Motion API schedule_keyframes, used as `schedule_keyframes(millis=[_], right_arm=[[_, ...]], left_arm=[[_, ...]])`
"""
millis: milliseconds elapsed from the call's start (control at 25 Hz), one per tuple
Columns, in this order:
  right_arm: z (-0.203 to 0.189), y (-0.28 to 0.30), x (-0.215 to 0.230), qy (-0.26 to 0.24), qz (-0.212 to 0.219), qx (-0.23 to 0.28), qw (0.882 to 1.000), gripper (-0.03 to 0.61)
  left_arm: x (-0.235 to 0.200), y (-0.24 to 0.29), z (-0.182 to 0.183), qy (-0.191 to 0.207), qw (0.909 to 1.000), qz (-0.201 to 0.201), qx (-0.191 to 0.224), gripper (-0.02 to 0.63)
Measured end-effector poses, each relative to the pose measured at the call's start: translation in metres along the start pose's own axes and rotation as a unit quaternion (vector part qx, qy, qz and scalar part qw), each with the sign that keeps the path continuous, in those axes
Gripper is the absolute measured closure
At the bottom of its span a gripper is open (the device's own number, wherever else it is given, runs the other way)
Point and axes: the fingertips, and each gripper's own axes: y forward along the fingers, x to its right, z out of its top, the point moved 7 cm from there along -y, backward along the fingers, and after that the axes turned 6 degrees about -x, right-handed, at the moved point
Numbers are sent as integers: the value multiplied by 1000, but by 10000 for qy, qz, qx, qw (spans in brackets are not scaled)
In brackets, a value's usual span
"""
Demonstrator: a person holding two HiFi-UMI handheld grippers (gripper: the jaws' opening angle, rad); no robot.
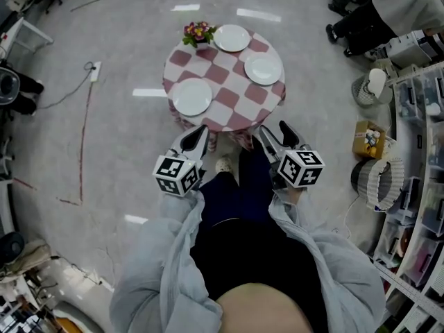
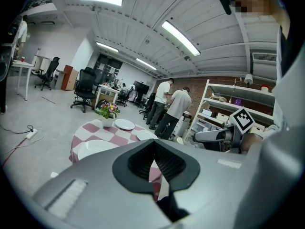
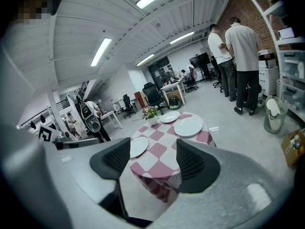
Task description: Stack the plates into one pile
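White plates, likely ceramic: stiff, smooth, breakable, probably light enough for one grip; best pinched at a raised rim edge. Three of them, lying apart on the round checked worktop, beside a flower pot. All well ahead of both grippers, untouched. Left hand-held gripper pressed together, empty; right hand-held gripper spread, nothing between.

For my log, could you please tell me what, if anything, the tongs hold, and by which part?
Nothing: left tongs shut and empty, right tongs open and empty.
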Motion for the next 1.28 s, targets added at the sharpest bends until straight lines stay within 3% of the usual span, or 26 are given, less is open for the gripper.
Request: schedule_keyframes(millis=[440,720,920,1080,1280], right_arm=[[22,43,34,1128,505,-61,9923,281],[50,74,69,1421,639,-304,9873,281],[69,101,88,2079,987,-433,9722,281],[71,120,113,2489,943,-634,9618,281],[61,142,142,3131,954,-920,9404,281]], left_arm=[[-17,29,10,-176,9995,240,-136,601],[-29,60,31,-238,9988,395,-152,601],[-39,81,39,-406,9976,527,-197,601],[-43,99,44,-499,9967,579,-266,601],[-48,121,45,-627,9950,651,-433,601]])
